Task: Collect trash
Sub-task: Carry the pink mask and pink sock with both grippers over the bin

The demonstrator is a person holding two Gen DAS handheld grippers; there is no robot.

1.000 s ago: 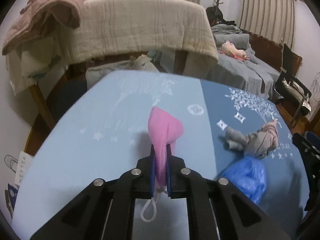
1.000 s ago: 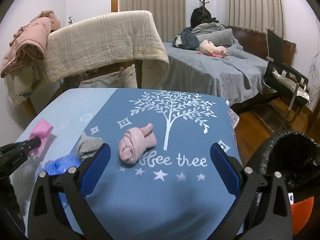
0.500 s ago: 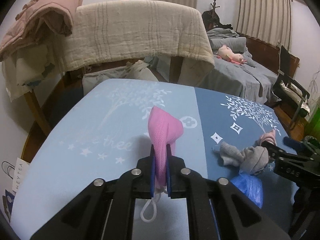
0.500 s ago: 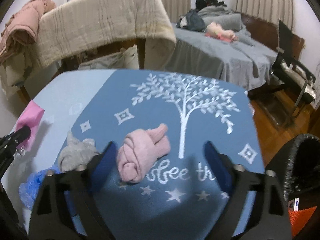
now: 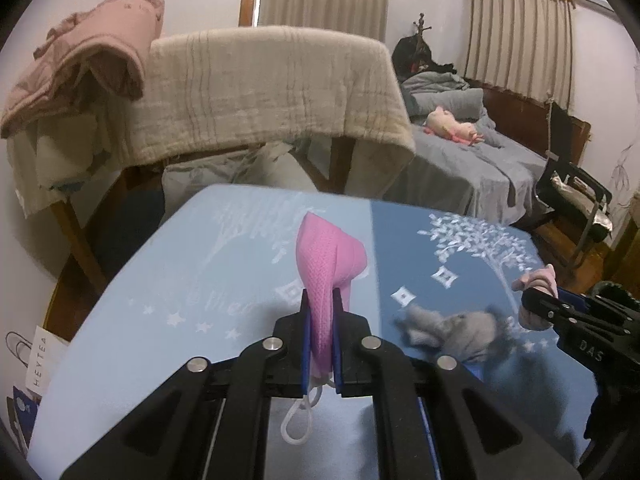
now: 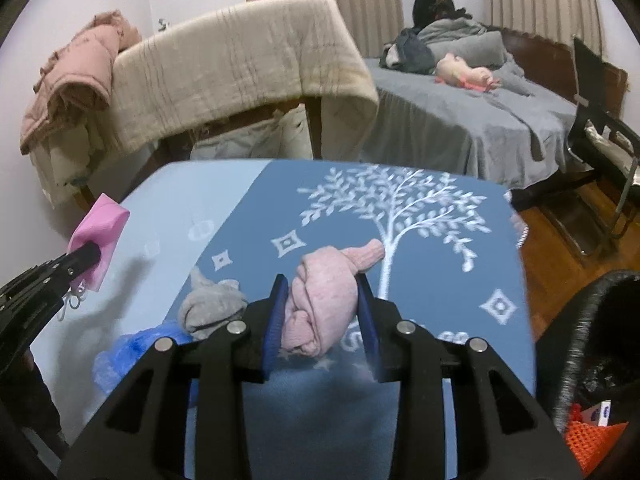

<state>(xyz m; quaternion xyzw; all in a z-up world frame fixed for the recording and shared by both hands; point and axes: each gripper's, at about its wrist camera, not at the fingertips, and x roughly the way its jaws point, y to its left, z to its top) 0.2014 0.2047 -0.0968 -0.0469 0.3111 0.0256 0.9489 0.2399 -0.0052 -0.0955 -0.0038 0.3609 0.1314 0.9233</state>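
The right gripper (image 6: 322,312), wide open above the table a second ago, has come down around the pink knotted sock (image 6: 320,300), its jaws now narrowed against the sock's sides on the blue tablecloth (image 6: 420,312). The left gripper (image 5: 321,320) stays clamped on the pink face mask (image 5: 326,264), held above the cloth (ear loop dangling). Counted: one mask, one pink sock, one grey sock (image 6: 214,310), one crumpled blue plastic bag (image 6: 132,350), one black bin (image 6: 588,344) beside the table.
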